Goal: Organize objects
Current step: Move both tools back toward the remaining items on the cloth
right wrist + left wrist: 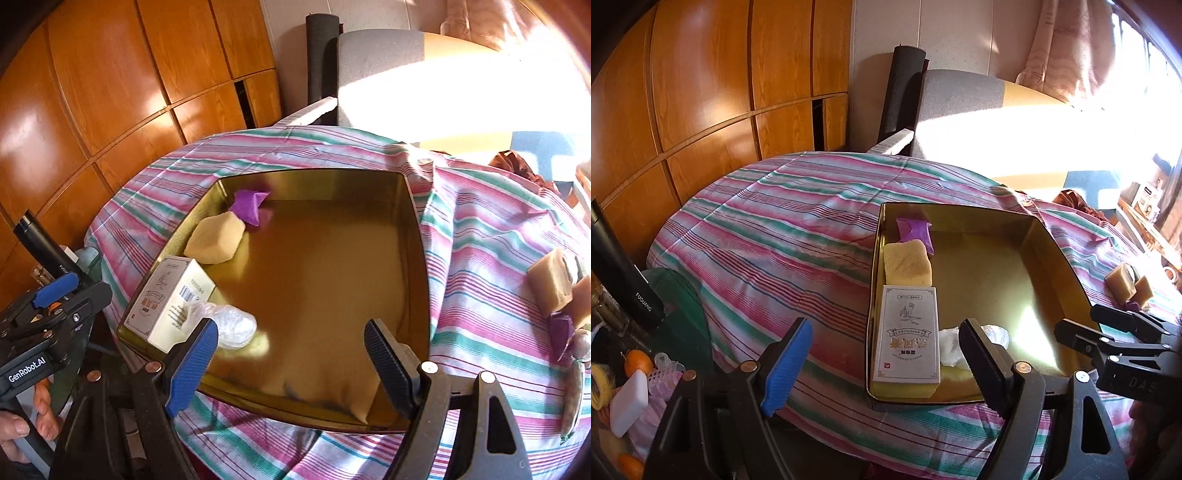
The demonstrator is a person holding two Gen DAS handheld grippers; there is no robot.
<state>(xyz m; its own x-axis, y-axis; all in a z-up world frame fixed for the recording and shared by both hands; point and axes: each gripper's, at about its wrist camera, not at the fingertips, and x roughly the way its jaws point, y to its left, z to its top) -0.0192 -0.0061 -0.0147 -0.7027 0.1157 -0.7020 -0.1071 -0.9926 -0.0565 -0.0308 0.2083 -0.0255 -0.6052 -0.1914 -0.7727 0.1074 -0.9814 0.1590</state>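
FUGUANG flask (626, 280), GenRobot.AI on left hand-held gripper (44, 310), both hand-held grippers gaping, empty, over gold tin (419, 258)

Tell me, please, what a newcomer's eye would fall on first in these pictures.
First, the shiny gold tin in the middle of the striped cloth. Along its left wall lie a purple packet, a yellow sponge and a white box. More tan blocks wait on the cloth at right.

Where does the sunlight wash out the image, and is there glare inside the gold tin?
Left wrist view: the window side at upper right is blown out white, and a bright glare patch sits on the gold tin floor. Right wrist view: overexposure on the sofa at top right; the tin floor shows softer reflections.
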